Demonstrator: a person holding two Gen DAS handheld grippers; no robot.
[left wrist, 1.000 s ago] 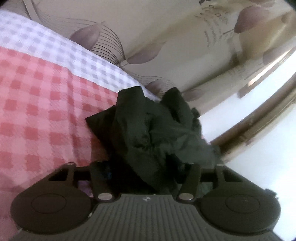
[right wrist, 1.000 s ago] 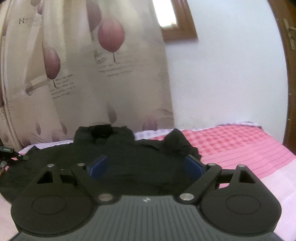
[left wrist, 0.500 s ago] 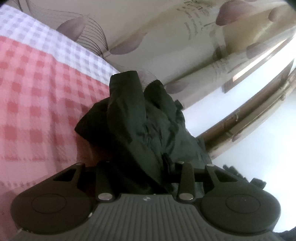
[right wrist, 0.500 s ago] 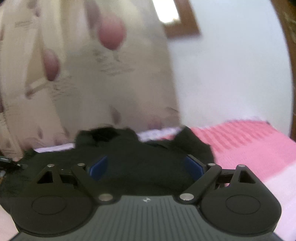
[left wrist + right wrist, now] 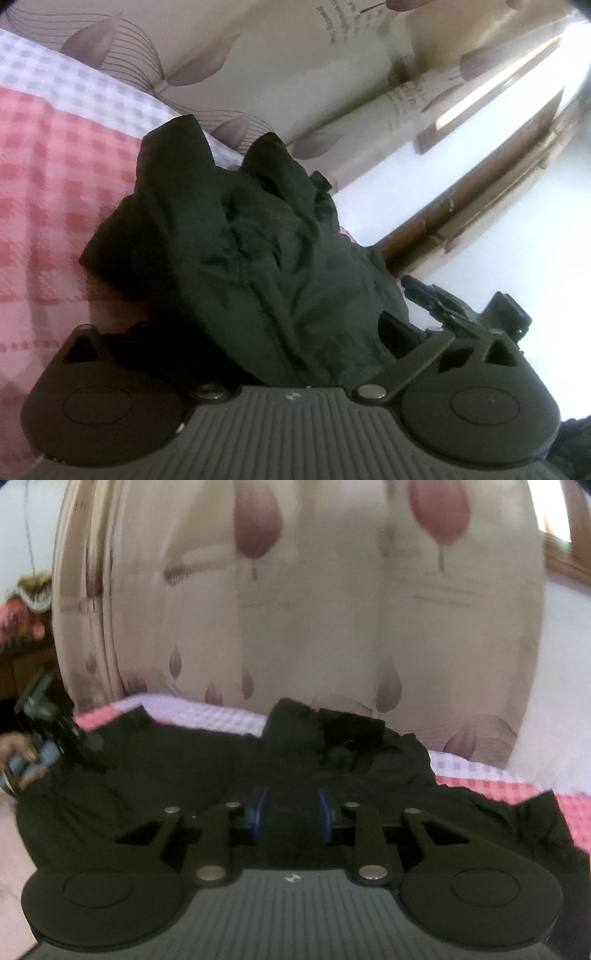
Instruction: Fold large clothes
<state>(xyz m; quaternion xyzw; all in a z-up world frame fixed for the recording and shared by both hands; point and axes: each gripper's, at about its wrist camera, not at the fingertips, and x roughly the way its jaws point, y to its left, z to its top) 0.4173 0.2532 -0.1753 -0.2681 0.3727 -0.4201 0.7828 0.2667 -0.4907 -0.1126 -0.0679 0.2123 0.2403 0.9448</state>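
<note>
Pinching a fold of the black garment (image 5: 369,771), your right gripper (image 5: 291,814) has its blue-padded fingers (image 5: 258,814) drawn close on the cloth. Your left gripper (image 5: 266,332) is spread wide, a bunched heap of the same garment (image 5: 251,240) piled between its fingers. The cloth lies spread across the pink checked bed (image 5: 44,177), with the leaf-print curtain (image 5: 314,627) hanging just behind it
</note>
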